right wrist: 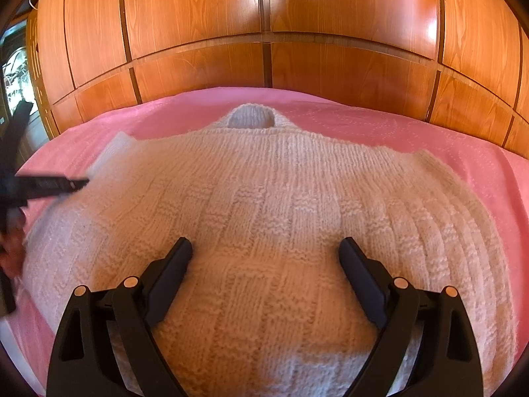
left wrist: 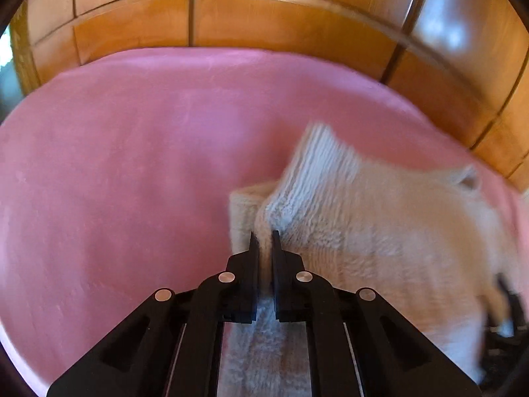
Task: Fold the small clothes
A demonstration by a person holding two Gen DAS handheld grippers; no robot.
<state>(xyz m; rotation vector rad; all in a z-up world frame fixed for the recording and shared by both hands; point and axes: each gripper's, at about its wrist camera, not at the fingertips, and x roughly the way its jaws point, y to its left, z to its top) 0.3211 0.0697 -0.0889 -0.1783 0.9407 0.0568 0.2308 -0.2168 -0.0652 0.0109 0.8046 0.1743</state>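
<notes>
Black two-finger left gripper (left wrist: 265,236) sits at the bottom centre of the left wrist view, its jaws pinched almost together on a ridge of cream knitted fabric that rises between the pads. That fabric belongs to a small cream sweater (left wrist: 380,238), which fills the lower right of this view and looks blurred. A ribbed sleeve or cuff (left wrist: 317,162) stands up from the gripped fold and leans toward the upper right. Beneath the sweater lies a pink bedspread (left wrist: 115,165), spreading across the whole left and middle of the view. Behind the bed runs a wall of glossy orange-brown wooden panels (left wrist: 281,20).

Seen from the right wrist view, the right gripper (right wrist: 266,248) hovers low in the picture with its two black fingers spread wide apart. Nothing sits between the pads; whether the fingertips touch the knit below cannot be told. The sweater (right wrist: 264,182) lies flat on the pink bedspread (right wrist: 429,125), front or back upward, with a basket-weave knit pattern across the body and its neck opening (right wrist: 251,119) pointing away from the camera toward the wooden panels (right wrist: 198,16). At the left edge of this view, the left gripper (right wrist: 66,183) shows as a dark blurred shape at the sweater's left shoulder area. Part of a person's hand (right wrist: 11,248) appears just below it, also blurred.
</notes>
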